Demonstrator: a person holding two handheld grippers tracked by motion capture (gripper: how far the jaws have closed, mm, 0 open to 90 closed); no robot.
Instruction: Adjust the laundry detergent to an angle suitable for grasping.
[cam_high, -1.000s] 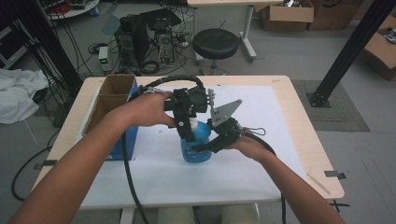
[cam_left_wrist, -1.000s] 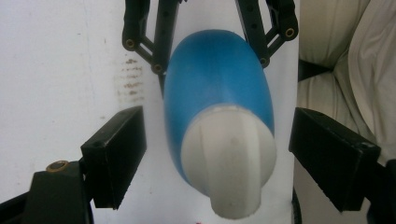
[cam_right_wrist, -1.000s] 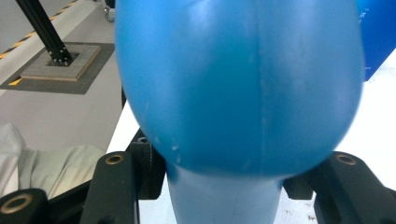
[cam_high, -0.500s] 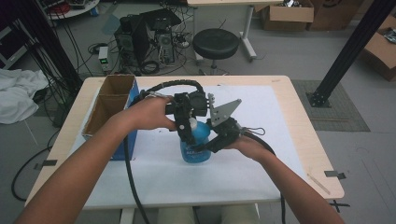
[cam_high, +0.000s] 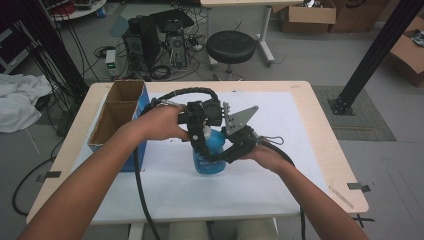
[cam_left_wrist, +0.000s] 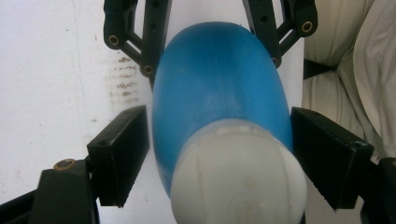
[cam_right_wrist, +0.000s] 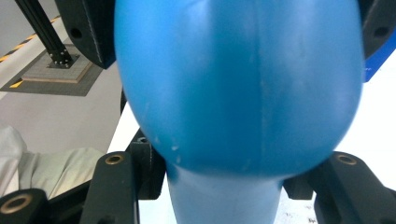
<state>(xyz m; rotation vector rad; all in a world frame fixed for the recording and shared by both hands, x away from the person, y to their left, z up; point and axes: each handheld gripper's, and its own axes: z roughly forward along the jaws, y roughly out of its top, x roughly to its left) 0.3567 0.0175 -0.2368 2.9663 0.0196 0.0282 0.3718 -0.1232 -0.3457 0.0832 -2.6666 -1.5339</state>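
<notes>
Both grippers are meeting over a blue bottle (cam_high: 209, 155) near the middle of the bench (cam_high: 320, 150), as the high view is showing: the left gripper (cam_high: 199, 141) is coming in from the left and pointing down at the bottle's top, while the right gripper (cam_high: 226, 152) is reaching in from the right, its grey three-cornered plate standing above it. A cardboard box (cam_high: 117, 112) with a blue side is sitting at the bench's left edge, well apart from the bottle. Along the left gripper view, the left gripper (cam_left_wrist: 219, 154) is looking down on the bottle (cam_left_wrist: 219, 102) and its white cap (cam_left_wrist: 238, 172); its jaws have just been closing, and they are standing on either side of the blue body, the left pad just beside it and the right pad at its flank, so I cannot tell whether they are pressing yet. Farther off, the right gripper's black jaws are flanking the bottle's body. Along the right gripper view, the right gripper (cam_right_wrist: 224, 182) is clamping the bottle (cam_right_wrist: 238, 84), whose blue bulk is swelling above the closed jaws.
</notes>
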